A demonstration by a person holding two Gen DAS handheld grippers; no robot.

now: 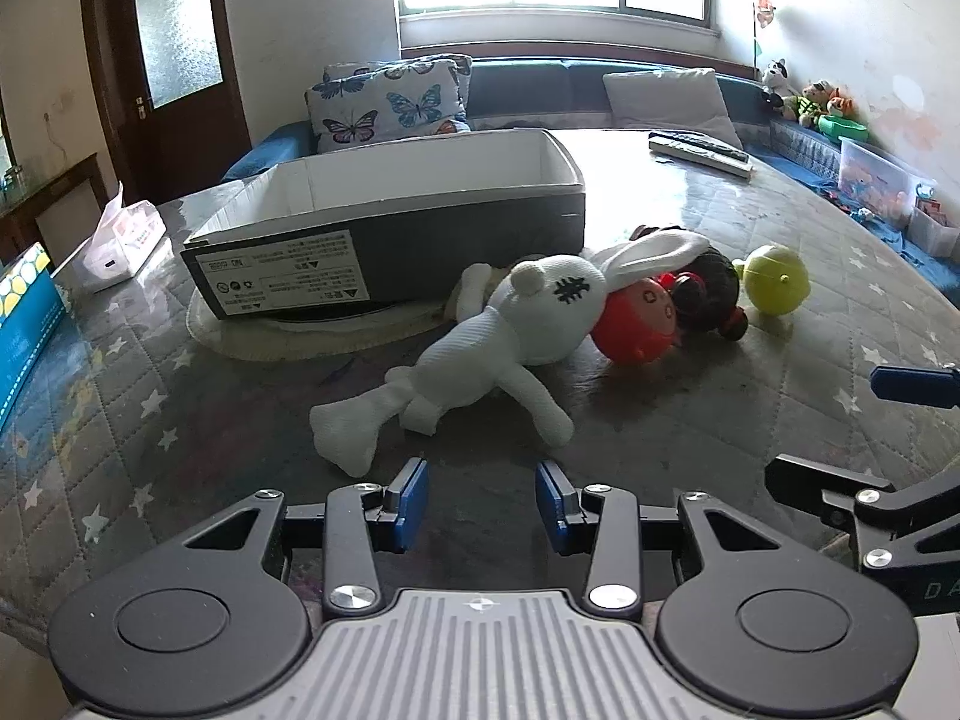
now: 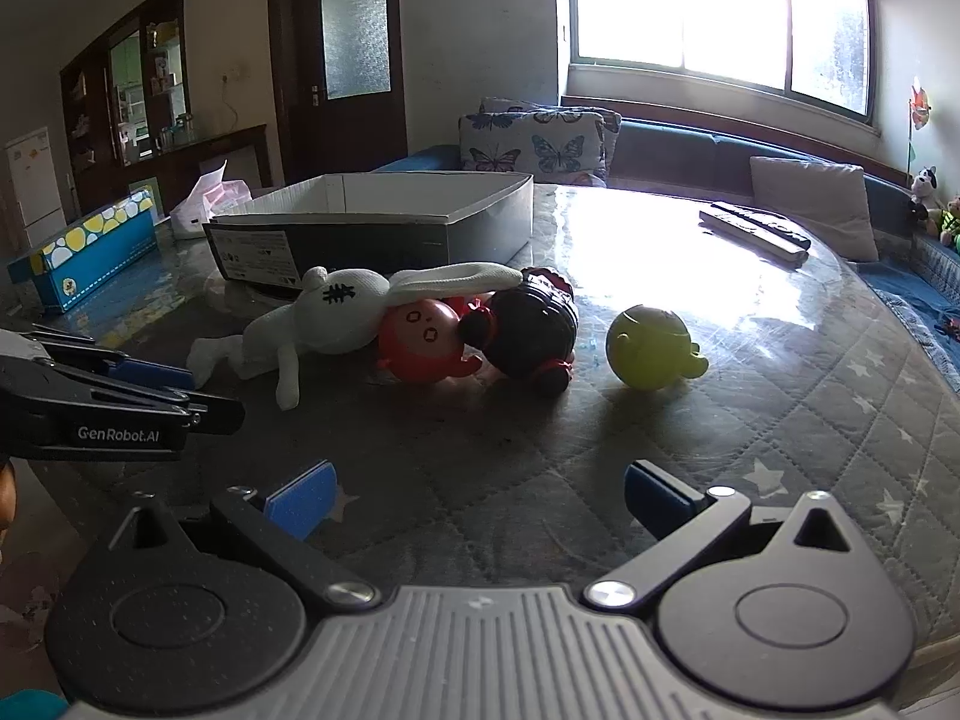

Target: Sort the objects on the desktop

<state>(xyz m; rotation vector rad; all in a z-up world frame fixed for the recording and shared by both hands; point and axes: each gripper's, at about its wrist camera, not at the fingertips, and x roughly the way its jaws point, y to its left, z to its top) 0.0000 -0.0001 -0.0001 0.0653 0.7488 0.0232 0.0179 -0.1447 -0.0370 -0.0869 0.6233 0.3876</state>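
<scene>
Barely begun, by the look of it. Nothing sorted yet: box (image 1: 384, 228) open at the top, white walls bare as far as visible, floor hidden behind the near wall, so contents uncertain. All four toys out on the desk (image 1: 750, 420), lying in front of the box and to its right. Rabbit (image 1: 510, 324) sprawled on its side, legs toward the left gripper (image 1: 483, 498), one long ear draped over the red doll (image 1: 639, 324). Red doll pressed against the rabbit's head and touching the black doll (image 1: 711, 285) on the other side; the three packed in one clump, just beside the box corner. Green toy (image 1: 776, 279) apart from the clump, alone farther right. Left gripper empty, parted narrowly, hovering low just short of the rabbit's legs. Right gripper (image 2: 480, 501) empty too, spread wide, aimed across bare quilted cover toward the black doll and green toy, well short of both. Judging from the poses: first pick in hand, likely the rabbit for the left side, green toy or black doll for the right. Left to do: everything, four toys into the box, presumably. Tissue pack (image 1: 120, 240), blue carton (image 2: 90, 255) and remotes (image 1: 702, 153) elsewhere on the desk, untouched; whether part of the sorting, impossible to say.
</scene>
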